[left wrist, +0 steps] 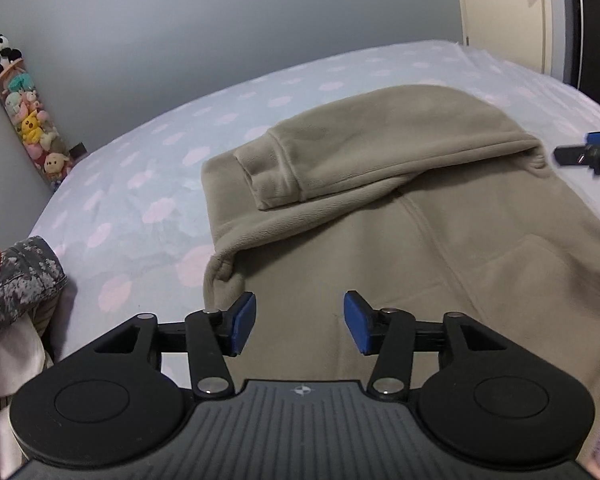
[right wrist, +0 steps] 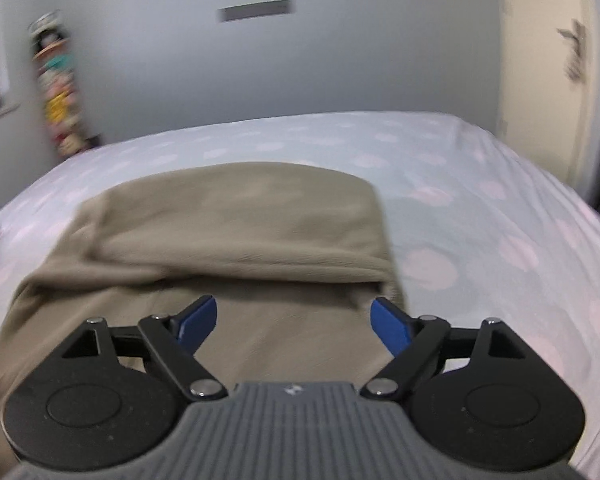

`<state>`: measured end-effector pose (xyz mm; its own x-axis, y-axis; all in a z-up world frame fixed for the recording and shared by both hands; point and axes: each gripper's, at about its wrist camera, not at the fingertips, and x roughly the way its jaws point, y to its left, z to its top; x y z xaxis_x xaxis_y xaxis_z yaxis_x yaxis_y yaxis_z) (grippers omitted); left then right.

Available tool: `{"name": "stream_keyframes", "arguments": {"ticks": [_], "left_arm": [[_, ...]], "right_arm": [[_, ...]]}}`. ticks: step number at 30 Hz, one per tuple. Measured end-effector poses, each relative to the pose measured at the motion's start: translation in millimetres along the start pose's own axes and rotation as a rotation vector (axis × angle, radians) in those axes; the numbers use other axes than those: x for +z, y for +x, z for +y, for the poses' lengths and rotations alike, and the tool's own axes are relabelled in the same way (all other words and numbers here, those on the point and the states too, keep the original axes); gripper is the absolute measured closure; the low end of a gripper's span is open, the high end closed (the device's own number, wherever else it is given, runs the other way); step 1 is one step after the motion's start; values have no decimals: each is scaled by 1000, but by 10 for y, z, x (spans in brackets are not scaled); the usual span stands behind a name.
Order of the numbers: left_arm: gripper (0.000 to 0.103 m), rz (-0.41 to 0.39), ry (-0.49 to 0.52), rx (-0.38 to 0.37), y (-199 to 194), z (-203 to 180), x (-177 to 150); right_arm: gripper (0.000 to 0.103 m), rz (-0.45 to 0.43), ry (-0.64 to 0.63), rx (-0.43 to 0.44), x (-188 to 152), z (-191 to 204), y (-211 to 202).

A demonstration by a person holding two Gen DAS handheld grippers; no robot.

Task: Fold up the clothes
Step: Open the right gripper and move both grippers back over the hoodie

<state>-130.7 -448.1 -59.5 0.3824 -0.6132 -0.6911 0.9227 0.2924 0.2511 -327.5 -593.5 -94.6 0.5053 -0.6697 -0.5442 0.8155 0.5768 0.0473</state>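
A beige fleece garment (left wrist: 400, 208) lies spread on the bed, with one sleeve (left wrist: 340, 152) folded across its upper part, cuff to the left. My left gripper (left wrist: 299, 322) is open and empty, hovering over the garment's lower middle. My right gripper (right wrist: 294, 326) is open and empty over the same garment (right wrist: 240, 224), just below the folded sleeve; its view is blurred. The right gripper's tip also shows at the right edge of the left wrist view (left wrist: 592, 154).
The bed sheet (left wrist: 148, 168) is pale blue with pink spots. A pile of other clothes (left wrist: 16, 292) lies at the left. A hanging column of plush toys (left wrist: 28, 116) is on the grey wall. A cream door (left wrist: 504, 12) stands at the far right.
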Motion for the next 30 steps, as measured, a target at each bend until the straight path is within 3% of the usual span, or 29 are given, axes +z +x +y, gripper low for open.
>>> {"name": "stream_keyframes", "arguments": {"ticks": [4, 7, 11, 15, 20, 28, 30], "left_arm": [[51, -72, 44, 29, -261, -152, -117], [49, -134, 123, 48, -466, -281, -229], [48, -150, 199, -20, -651, -382, -358], [44, -149, 255, -61, -789, -463, -546], [43, -138, 424, -107, -913, -690, -783], [43, -23, 582, -206, -924, -934, -1099], [43, -11, 613, -194, -924, -972, -1159]], "right_arm": [[6, 30, -165, 45, -77, 394, -269], [3, 88, -200, 106, -161, 582, -434], [3, 101, -206, 116, -286, 750, -690], [3, 105, -218, 139, -401, 812, -899], [3, 116, -248, 138, -522, 874, -1139], [3, 175, -230, 127, -683, 872, -1324], [3, 186, -208, 128, -723, 854, -1337]]}}
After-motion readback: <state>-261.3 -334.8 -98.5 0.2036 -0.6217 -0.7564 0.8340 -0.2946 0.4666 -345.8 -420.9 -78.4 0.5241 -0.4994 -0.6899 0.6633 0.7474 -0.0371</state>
